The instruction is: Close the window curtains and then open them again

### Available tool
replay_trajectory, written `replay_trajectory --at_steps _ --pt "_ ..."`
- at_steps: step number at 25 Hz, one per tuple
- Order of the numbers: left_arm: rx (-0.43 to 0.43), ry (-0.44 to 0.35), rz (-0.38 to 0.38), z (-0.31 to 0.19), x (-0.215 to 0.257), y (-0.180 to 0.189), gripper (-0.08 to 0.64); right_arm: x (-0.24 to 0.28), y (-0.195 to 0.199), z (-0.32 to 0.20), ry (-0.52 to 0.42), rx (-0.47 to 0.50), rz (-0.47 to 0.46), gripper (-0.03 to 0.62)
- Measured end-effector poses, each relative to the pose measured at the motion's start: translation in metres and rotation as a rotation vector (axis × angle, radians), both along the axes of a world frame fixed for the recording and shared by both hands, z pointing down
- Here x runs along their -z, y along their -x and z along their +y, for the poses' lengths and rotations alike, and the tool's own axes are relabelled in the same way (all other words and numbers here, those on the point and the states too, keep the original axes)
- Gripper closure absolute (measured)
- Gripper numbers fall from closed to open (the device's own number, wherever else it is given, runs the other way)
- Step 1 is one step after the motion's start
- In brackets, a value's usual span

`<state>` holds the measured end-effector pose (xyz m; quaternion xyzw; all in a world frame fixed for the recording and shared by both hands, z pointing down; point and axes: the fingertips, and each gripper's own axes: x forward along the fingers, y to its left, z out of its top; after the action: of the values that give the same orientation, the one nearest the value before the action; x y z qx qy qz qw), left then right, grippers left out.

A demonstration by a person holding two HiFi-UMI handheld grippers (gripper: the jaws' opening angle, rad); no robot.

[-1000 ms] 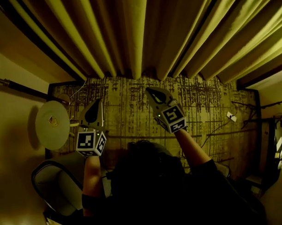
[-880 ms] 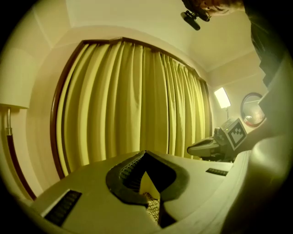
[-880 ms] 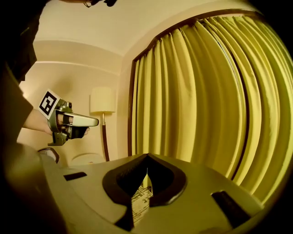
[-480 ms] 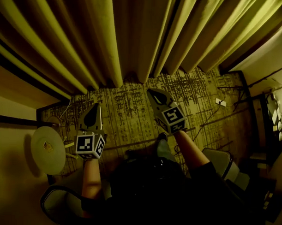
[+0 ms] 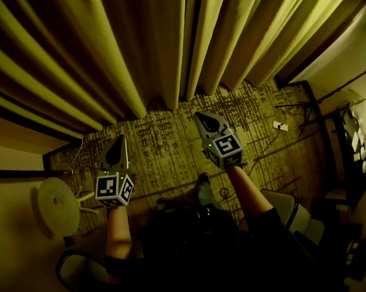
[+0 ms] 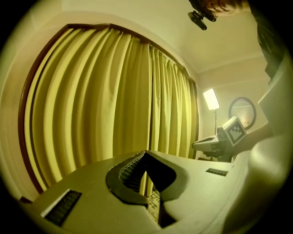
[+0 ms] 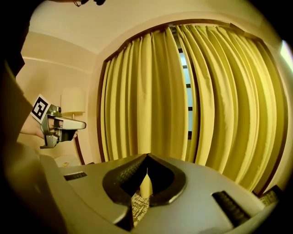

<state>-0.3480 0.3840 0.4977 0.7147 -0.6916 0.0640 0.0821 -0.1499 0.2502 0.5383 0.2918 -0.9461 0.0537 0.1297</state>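
Yellow pleated curtains (image 5: pixel 167 47) hang drawn across the window, down to the patterned carpet. The right gripper view shows a narrow slit (image 7: pixel 187 91) between the two curtain halves (image 7: pixel 151 100), with window behind it. My left gripper (image 5: pixel 117 139) is shut and empty, pointing at the left curtain (image 6: pixel 100 100) a short way off. To its right, my right gripper (image 5: pixel 200 115) is also shut and empty, short of the folds near the slit. Neither touches the cloth. Each gripper shows in the other's view: right gripper (image 6: pixel 215 142), left gripper (image 7: pixel 68 123).
A round white table (image 5: pixel 58 206) stands at the left by the wall. A chair (image 5: pixel 287 207) is behind me on the right, and cables with a plug block (image 5: pixel 280 126) lie on the carpet (image 5: pixel 165 143). A lit floor lamp (image 6: pixel 211 98) and a round mirror (image 6: pixel 242 112) are at the right wall.
The curtains have come closer and fill more of the head view. Both grippers have travelled with me toward them and stay shut. The round table has slid left and down.
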Motion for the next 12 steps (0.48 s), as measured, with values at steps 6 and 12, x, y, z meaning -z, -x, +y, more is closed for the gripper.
replay_trajectory --at_steps 6,12 --pt "-0.016 0.007 -0.014 -0.029 -0.002 -0.032 0.554 -0.010 -0.027 -0.025 0.001 -0.003 -0.033 0.592" --pt "-0.013 0.008 -0.027 -0.058 0.003 -0.055 0.554 0.002 -0.042 -0.041 0.033 0.018 -0.026 0.592"
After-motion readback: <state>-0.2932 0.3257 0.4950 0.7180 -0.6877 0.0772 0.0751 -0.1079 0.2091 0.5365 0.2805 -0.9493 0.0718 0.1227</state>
